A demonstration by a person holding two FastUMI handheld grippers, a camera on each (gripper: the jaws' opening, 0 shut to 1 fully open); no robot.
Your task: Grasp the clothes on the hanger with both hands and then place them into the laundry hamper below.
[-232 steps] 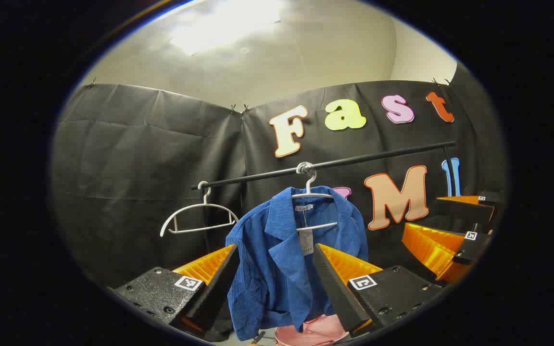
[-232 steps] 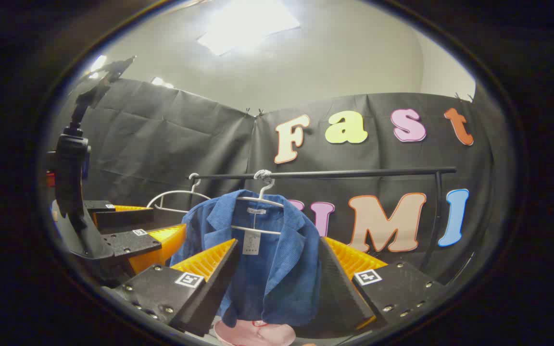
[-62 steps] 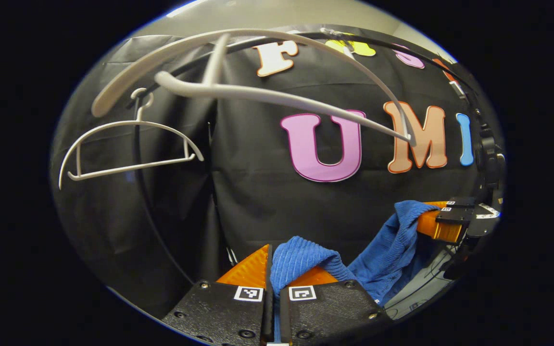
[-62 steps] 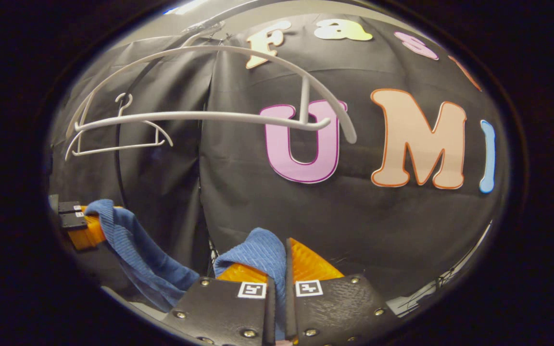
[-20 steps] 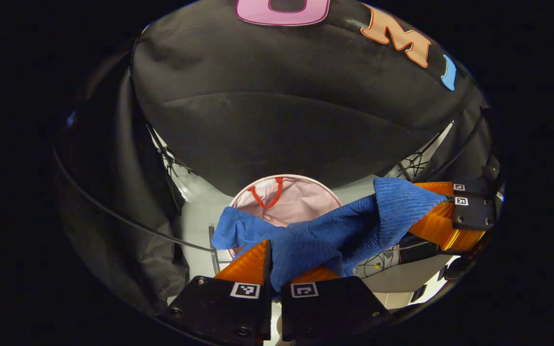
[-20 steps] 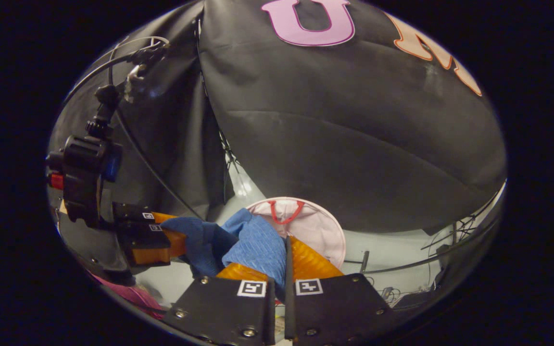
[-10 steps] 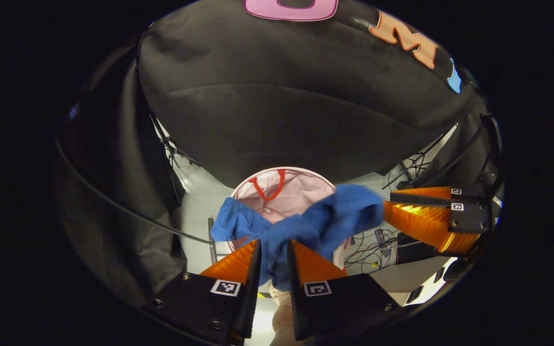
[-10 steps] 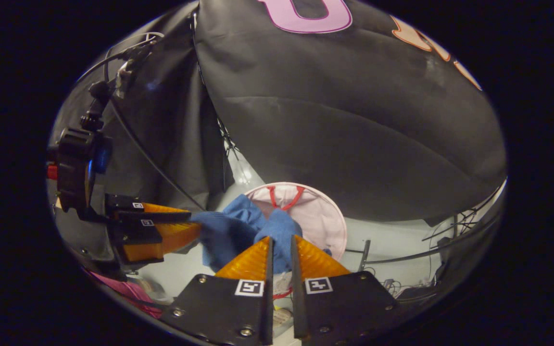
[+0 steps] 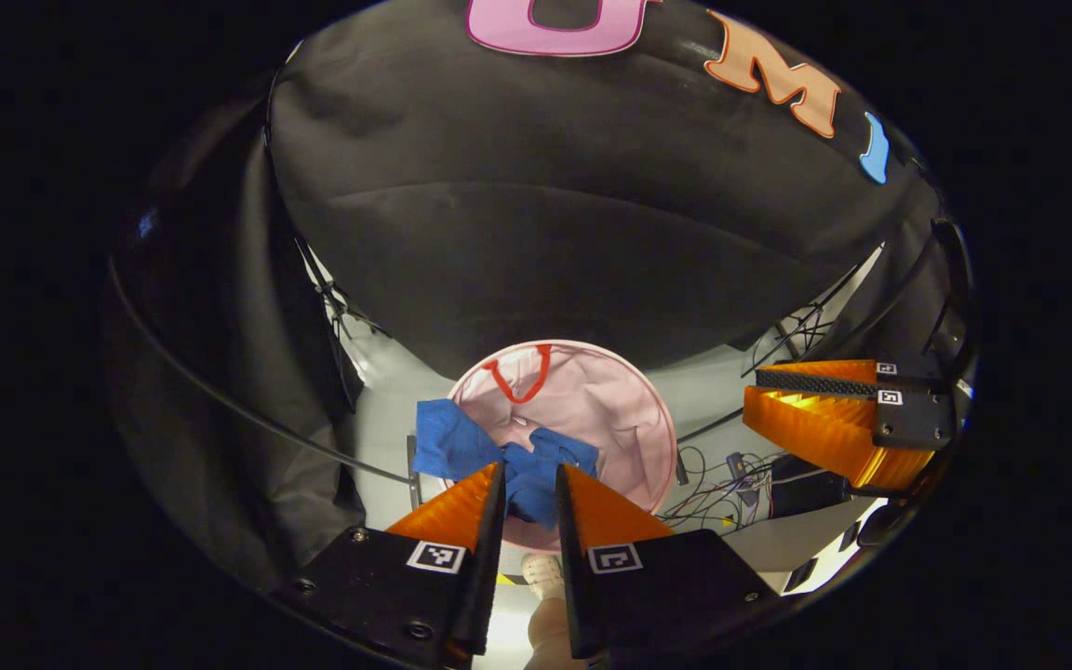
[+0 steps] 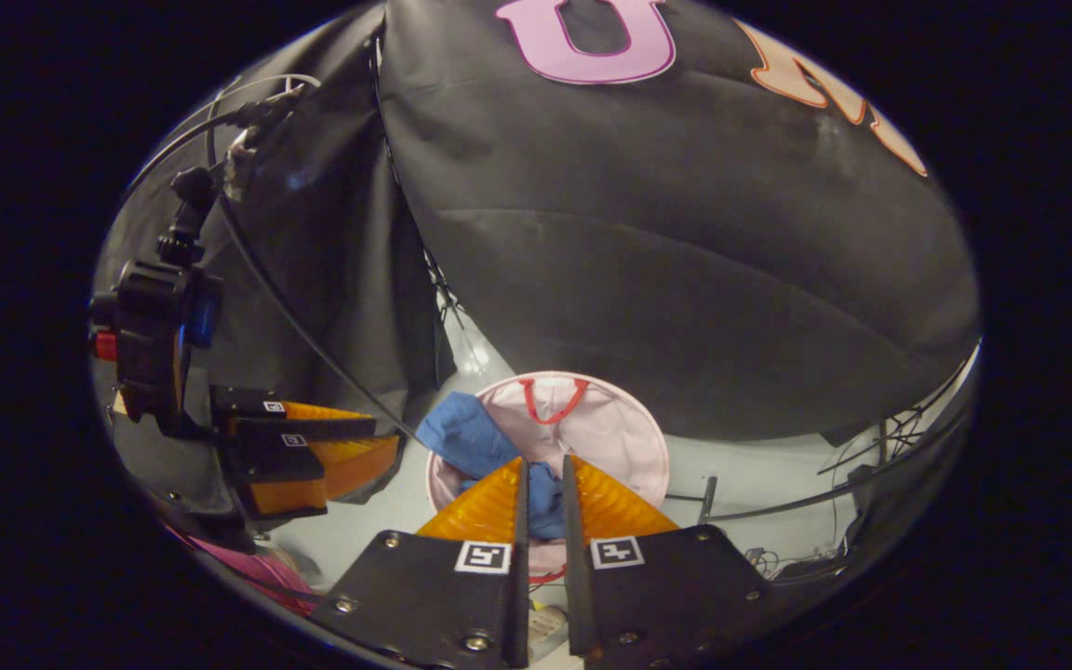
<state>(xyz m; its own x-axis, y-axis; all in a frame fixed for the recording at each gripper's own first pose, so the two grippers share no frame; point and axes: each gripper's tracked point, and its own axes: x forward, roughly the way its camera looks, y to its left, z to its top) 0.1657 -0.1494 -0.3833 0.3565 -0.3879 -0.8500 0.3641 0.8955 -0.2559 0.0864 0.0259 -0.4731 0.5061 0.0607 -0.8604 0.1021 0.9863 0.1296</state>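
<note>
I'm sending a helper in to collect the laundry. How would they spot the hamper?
Below the black cloth wall, on the pale floor, stands the round hamper. It is pale pink with a red loop handle, and a blue garment hangs over its rim.

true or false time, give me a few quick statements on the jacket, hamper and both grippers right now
1. The blue jacket lies in the pink laundry hamper. True.
2. The left gripper is clamped on the jacket. False: its fingers stand apart, holding nothing.
3. A sleeve drapes over the hamper's rim. True.
4. The hamper's handle is green. False: it is red.
5. The right gripper holds a hanger. False: it is open and holds nothing.
</note>
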